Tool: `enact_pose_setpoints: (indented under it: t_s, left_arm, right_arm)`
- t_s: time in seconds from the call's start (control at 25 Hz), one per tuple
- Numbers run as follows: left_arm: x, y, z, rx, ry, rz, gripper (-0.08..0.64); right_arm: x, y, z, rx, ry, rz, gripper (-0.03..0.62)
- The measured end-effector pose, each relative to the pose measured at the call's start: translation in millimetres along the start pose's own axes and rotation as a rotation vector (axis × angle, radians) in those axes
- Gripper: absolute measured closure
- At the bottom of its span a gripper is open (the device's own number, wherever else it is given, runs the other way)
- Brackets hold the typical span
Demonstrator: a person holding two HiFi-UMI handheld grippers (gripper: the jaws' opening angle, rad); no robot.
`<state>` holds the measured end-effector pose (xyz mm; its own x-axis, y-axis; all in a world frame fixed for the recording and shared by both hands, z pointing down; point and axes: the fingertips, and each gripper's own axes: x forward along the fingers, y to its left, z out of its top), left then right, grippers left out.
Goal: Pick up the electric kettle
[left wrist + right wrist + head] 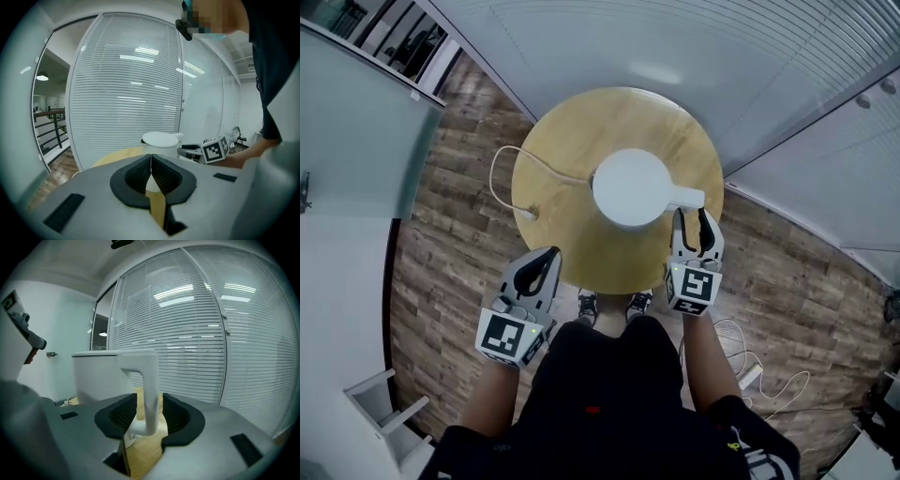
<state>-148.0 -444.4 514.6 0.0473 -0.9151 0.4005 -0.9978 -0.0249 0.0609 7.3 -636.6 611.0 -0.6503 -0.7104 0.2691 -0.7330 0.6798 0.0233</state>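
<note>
A white electric kettle (630, 187) stands in the middle of a round wooden table (572, 244), its handle (686, 198) pointing to the right. My right gripper (692, 217) is open, and the handle (150, 394) stands between its two black pads (125, 413) with a gap on each side. The kettle body (101, 376) rises just beyond the jaws. My left gripper (549, 254) is shut and holds nothing; it hovers at the table's near left edge. From there the kettle (160, 143) sits ahead of the left gripper (151, 158).
A white power cord (502, 178) loops off the table's left side. Glass walls with blinds (825, 159) close in behind and to the right. Loose cables (769, 375) lie on the wooden floor at right. A white frame (384, 403) stands at lower left.
</note>
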Motion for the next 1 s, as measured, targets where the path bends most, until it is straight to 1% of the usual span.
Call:
enact_pose_setpoints:
  t_s: [0.4,0.56,0.72,0.76,0.8,0.88,1.0]
  left_arm:
    - [-9,28,-23,-0.047,0.039,0.089,0.537]
    - [-13,35,-28,-0.062,0.048,0.105,0.537]
    - [-14,38,-31,-0.071,0.05,0.114,0.537]
    - [-14,38,-30,-0.073,0.049,0.113,0.537]
    - [-13,38,-30,-0.074,0.048,0.113,0.537]
    - [-13,38,-29,-0.075,0.049,0.111,0.537]
    - [-14,37,-28,-0.074,0.044,0.106,0.537]
  right_arm:
    - [57,-1,-5,-0.001,-0.014,-0.025,0.433]
    - [76,-5,-6,0.01,-0.026,-0.027,0.434]
    - [83,-7,-4,0.01,-0.039,-0.034,0.436]
    - [84,-7,-4,0.015,-0.041,-0.032,0.442]
    - [85,-6,-4,0.021,-0.042,-0.03,0.466]
    - [85,-5,-4,0.026,-0.045,-0.036,0.531]
    - [86,-6,-3,0.026,-0.041,-0.053,0.548]
